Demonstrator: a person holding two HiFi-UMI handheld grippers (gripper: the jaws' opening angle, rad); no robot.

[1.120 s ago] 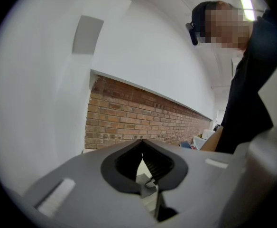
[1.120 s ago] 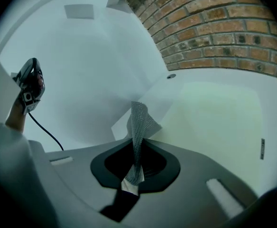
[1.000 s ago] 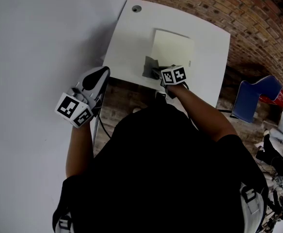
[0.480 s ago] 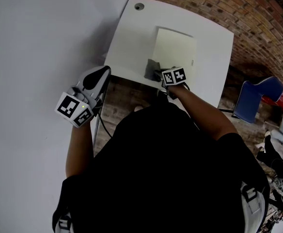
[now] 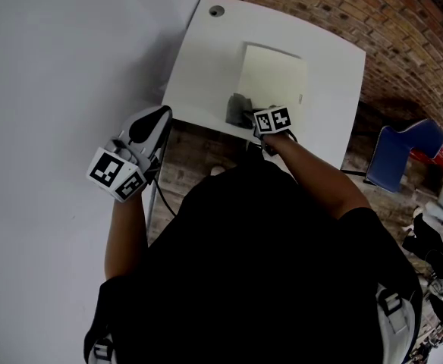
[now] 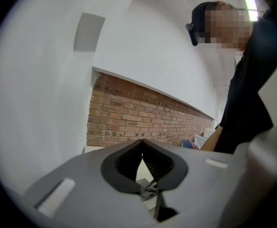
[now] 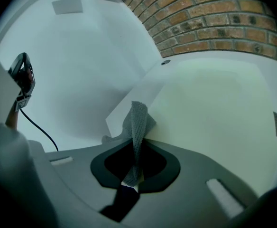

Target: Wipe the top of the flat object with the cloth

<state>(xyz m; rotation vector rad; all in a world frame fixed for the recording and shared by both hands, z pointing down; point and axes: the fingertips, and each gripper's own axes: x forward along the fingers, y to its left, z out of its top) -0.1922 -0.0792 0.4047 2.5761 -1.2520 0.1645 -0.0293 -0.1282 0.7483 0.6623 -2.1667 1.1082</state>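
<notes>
The flat object (image 5: 273,74), a pale sheet, lay on the white table (image 5: 199,59), on the part farther from me. The grey cloth (image 5: 237,109) sat at the near left corner of this sheet, and I could not tell how much of it rested on the sheet and how much on the table beside it. My right gripper (image 5: 248,117) was clamped on the cloth: in the right gripper view a fold of it stood up between the two jaws. My left gripper (image 5: 149,124) hung away from the table, off its left side, with the jaws together and nothing between them.

I judged that the wiping was only at its beginning, because the cloth met just one corner. The next move, I think, called for pressing the cloth flat and drawing it across the whole top, with care that the thin sheet did not slide along with it.
</notes>
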